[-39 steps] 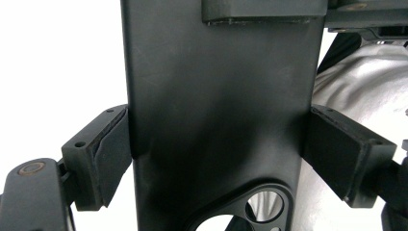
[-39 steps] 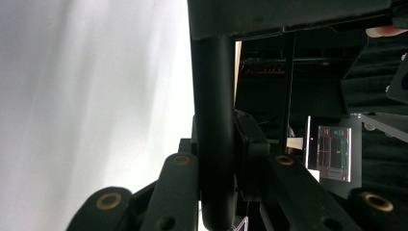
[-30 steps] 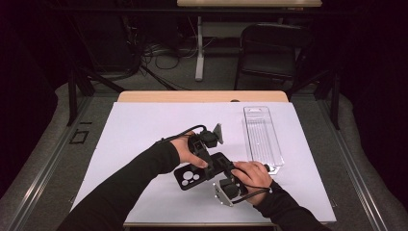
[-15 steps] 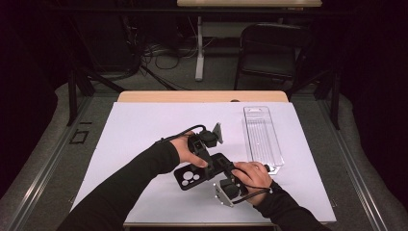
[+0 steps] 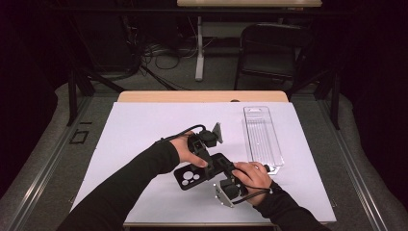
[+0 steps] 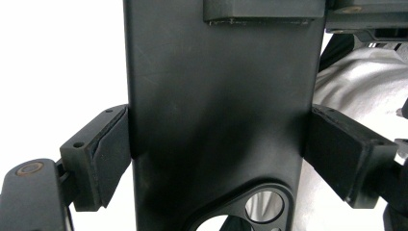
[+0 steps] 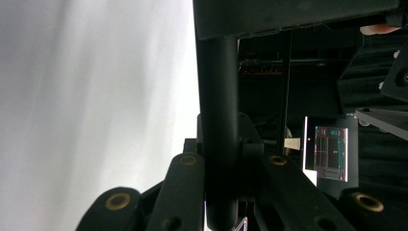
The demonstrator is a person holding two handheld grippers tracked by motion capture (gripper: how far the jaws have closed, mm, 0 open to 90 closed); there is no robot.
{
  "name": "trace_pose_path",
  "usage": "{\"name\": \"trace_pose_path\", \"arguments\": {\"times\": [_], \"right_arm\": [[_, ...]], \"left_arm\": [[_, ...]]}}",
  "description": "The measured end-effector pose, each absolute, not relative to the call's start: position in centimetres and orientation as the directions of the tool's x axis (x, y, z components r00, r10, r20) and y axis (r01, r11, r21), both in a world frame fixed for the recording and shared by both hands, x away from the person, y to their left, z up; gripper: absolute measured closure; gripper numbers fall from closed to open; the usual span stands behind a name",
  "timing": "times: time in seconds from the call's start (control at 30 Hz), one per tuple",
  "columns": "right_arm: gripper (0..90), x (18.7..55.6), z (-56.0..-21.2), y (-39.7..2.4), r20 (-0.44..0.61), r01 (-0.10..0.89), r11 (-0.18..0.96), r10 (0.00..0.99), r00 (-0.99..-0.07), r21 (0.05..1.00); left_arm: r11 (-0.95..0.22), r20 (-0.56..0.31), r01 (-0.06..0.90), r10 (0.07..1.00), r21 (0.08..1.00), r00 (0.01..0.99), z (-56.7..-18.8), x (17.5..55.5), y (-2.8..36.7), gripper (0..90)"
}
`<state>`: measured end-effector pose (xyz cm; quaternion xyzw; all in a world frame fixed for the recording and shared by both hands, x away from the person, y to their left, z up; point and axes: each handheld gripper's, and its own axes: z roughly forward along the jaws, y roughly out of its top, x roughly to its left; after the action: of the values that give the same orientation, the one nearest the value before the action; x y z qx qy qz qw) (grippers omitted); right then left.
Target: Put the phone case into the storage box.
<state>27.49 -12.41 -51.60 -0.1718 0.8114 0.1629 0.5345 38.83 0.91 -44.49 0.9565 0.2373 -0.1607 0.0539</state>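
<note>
A black phone case [image 5: 190, 177] with round camera holes is held just above the white table top, between both hands. My left gripper [image 5: 208, 163] reaches down from the far side. In the left gripper view the left gripper [image 6: 219, 154] is shut across the width of the case [image 6: 216, 110], with both pads [image 6: 113, 154] pressed against its long edges. My right gripper [image 5: 227, 172] comes from the near side, at the case's right end. The right gripper view looks along the thin edge of the case [image 7: 219, 110], and the right gripper [image 7: 220, 168] is shut on it.
A clear plastic tray [image 5: 262, 137] lies on the right of the white table cover [image 5: 139, 130]. The wooden far edge of the table [image 5: 202, 96] borders a dark floor with a chair [image 5: 272, 48] and cables. A lit screen [image 7: 327, 149] glows behind in the right gripper view.
</note>
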Motion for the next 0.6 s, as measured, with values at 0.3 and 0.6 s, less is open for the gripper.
{"name": "trace_pose_path", "arguments": {"times": [0.3, 0.6], "right_arm": [[85.6, 27.53, -51.64, -12.45, -0.924, -0.452, 0.887, -0.091, -0.370, 0.094], [86.1, 27.52, -51.59, -12.54, -0.927, -0.460, 0.881, -0.078, -0.366, 0.108]], "left_arm": [[-0.878, -0.327, 0.477, 0.441, 0.035, 0.836, -44.40, 38.79, 0.95, 13.3], [-0.879, -0.334, 0.475, 0.437, 0.037, 0.835, -44.34, 38.73, 0.98, 13.0]]}}
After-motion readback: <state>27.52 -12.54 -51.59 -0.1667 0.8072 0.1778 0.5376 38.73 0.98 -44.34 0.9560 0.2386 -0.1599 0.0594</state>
